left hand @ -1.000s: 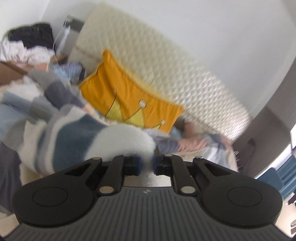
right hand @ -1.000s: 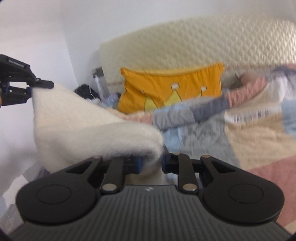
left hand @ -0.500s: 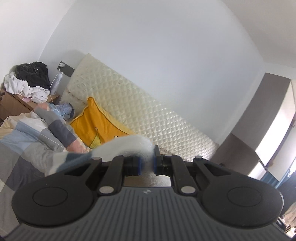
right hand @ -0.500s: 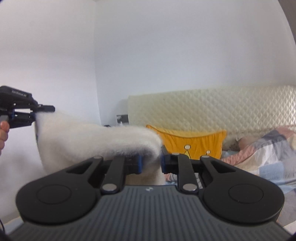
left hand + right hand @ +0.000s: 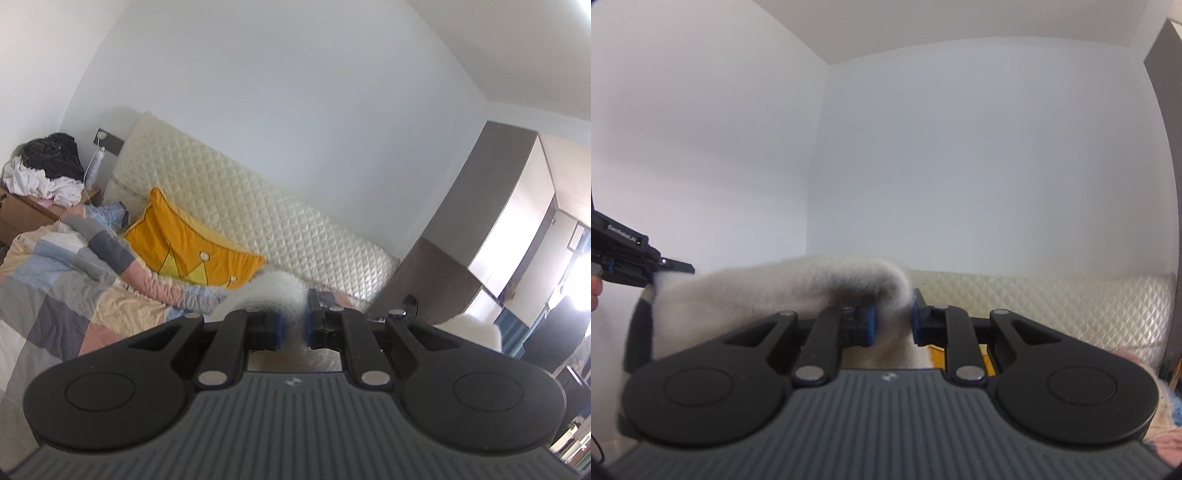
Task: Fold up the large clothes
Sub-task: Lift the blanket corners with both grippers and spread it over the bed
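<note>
A fluffy white garment (image 5: 783,284) with dark stripes hangs stretched between both grippers, high above the bed. My right gripper (image 5: 891,323) is shut on one edge of it, the fleece bulging up over the blue pads. In the right wrist view my left gripper (image 5: 655,271) holds the other edge at the far left, beside a person's fingers. In the left wrist view the left gripper (image 5: 292,324) is shut on a white fold of the garment (image 5: 269,291), and another part of the fleece (image 5: 469,326) shows at the right. Most of the garment hangs hidden below the grippers.
Below lies a bed with a patchwork quilt (image 5: 62,280), an orange crown pillow (image 5: 184,247) and a cream quilted headboard (image 5: 258,221). A clothes pile (image 5: 44,170) sits on a wooden nightstand at left. A grey wardrobe (image 5: 491,229) stands at right.
Both grippers have risen well above the bed with the garment held between them. The views now look over the headboard at the wall. The right gripper tilted up.
</note>
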Action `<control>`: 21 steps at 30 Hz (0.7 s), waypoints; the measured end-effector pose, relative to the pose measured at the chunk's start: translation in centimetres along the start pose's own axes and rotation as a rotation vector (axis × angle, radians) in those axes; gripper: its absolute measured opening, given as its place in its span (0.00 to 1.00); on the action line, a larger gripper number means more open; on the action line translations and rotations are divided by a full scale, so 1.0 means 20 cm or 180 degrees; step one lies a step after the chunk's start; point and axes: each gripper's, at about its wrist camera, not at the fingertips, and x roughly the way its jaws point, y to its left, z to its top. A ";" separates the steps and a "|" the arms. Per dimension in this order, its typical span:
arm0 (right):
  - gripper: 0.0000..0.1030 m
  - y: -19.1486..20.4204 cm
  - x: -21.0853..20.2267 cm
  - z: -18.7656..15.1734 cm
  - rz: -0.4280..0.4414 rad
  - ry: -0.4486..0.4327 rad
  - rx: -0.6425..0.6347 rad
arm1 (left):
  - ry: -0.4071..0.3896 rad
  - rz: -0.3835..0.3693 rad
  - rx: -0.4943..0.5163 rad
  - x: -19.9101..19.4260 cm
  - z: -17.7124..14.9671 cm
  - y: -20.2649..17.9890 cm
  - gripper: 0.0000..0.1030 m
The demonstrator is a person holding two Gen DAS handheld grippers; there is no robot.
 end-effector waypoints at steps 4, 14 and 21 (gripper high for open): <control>0.21 -0.02 0.07 -0.06 -0.0047 0.0153 -0.0077 | 0.0204 0.0031 -0.0036 0.17 -0.12 0.06 0.13; 0.21 -0.24 0.76 -0.62 -0.0174 0.0686 0.0028 | 0.0586 0.0490 -0.0257 1.24 -0.26 0.77 0.13; 0.21 -0.43 1.46 -1.15 -0.0301 0.1259 0.0358 | 0.0813 0.0778 -0.0429 2.07 -0.34 1.33 0.13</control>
